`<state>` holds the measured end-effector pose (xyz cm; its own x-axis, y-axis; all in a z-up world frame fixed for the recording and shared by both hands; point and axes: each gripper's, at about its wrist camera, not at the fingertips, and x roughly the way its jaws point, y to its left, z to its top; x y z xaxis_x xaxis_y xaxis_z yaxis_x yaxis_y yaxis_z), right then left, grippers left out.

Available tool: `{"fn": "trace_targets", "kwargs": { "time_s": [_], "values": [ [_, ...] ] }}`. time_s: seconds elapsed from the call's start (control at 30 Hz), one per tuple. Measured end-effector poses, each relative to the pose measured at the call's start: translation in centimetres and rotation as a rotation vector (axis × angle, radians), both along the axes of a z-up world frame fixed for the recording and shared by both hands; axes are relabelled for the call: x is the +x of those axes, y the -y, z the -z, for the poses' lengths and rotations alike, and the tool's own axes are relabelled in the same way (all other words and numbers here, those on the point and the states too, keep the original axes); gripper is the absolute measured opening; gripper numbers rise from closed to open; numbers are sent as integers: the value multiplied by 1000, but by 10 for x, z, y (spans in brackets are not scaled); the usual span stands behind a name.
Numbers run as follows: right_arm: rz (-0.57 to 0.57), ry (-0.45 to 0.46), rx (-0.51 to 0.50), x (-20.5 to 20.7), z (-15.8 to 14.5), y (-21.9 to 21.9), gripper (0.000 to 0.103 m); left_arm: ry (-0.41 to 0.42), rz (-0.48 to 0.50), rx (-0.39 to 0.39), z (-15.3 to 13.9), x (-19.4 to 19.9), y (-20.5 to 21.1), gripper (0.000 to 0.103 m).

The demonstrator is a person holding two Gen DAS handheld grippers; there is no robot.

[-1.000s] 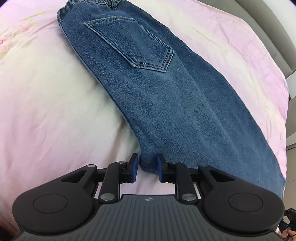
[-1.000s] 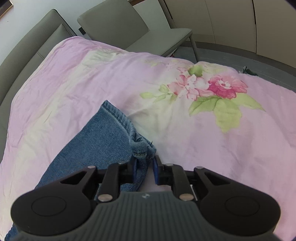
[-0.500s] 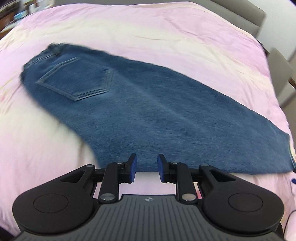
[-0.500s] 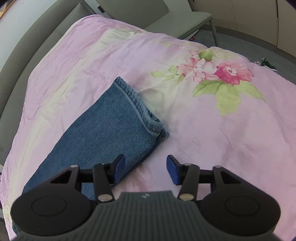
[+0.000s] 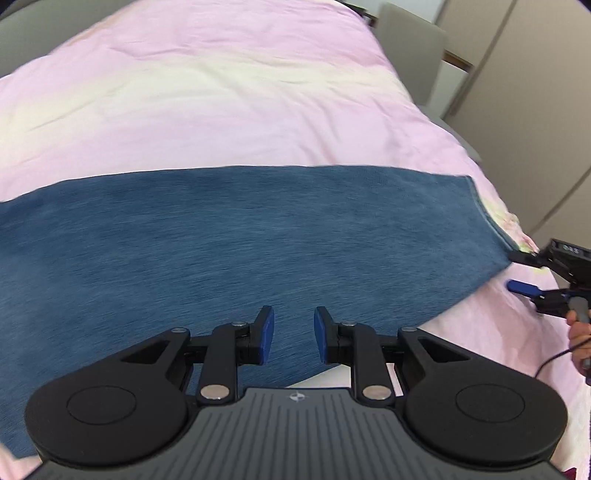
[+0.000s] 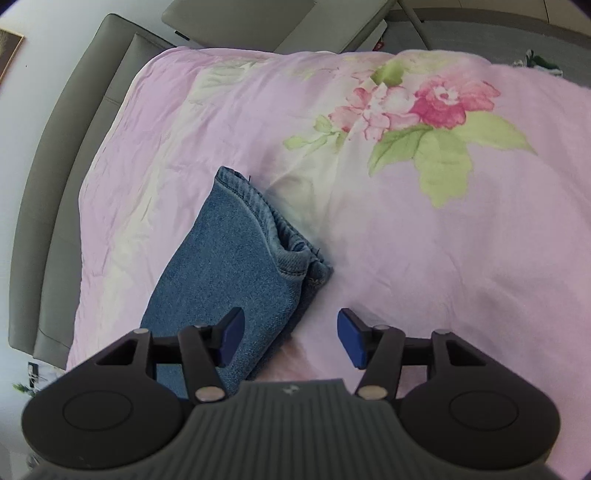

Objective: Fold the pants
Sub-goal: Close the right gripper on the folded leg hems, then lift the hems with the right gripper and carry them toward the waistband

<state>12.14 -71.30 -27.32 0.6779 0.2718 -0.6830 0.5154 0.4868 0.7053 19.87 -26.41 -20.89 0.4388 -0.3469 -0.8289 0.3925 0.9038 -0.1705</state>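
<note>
The blue denim pants (image 5: 229,236) lie flat across the pink bedspread, legs stacked one on the other. In the left wrist view my left gripper (image 5: 290,339) is open and empty, hovering over the near edge of the leg. The leg hems (image 6: 280,236) show in the right wrist view, lying on the bedspread. My right gripper (image 6: 291,338) is open wide and empty, just behind the hem end, its left finger over the denim. The right gripper also shows in the left wrist view (image 5: 524,271), open beside the hem.
The pink floral bedspread (image 6: 424,229) covers the whole bed. A grey padded headboard (image 6: 62,155) runs along the left and a grey chair (image 6: 258,22) stands beyond the bed. Wardrobe doors (image 5: 524,110) are at the right of the left wrist view.
My right gripper opened and let go of the hem, then drew back and up. My left gripper swung from the waist end toward the lower leg and opened a little wider.
</note>
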Motion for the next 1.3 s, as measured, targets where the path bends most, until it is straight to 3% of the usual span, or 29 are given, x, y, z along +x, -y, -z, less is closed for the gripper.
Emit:
{"fn": "trace_targets", "kwargs": {
  "time_s": [0.2,0.37,0.6,0.63,0.8,1.0,1.13,1.23,1.3],
  "values": [
    [-5,-5,28,23,20,-6,49,-18,137,5,28,15,52,26],
    [47,1,52,32,36,-6,40,-37,232,84,47,23,69,25],
    [91,41,50,31,38,-5,14,-63,309,103,55,25,68,25],
    [89,60,44,30,31,-4,9,-62,313,113,58,25,70,24],
    [-3,162,-59,36,-29,-18,7,-24,336,164,73,17,85,21],
    [-168,267,-222,51,-110,-75,7,23,317,173,77,4,81,21],
    [-270,322,-332,56,-155,-122,7,44,287,99,65,-4,64,22],
    [-339,367,-403,64,-187,-159,8,45,244,-2,46,-9,31,22],
    [-398,382,-451,70,-203,-189,8,68,215,-28,30,-13,4,22]
  ]
}}
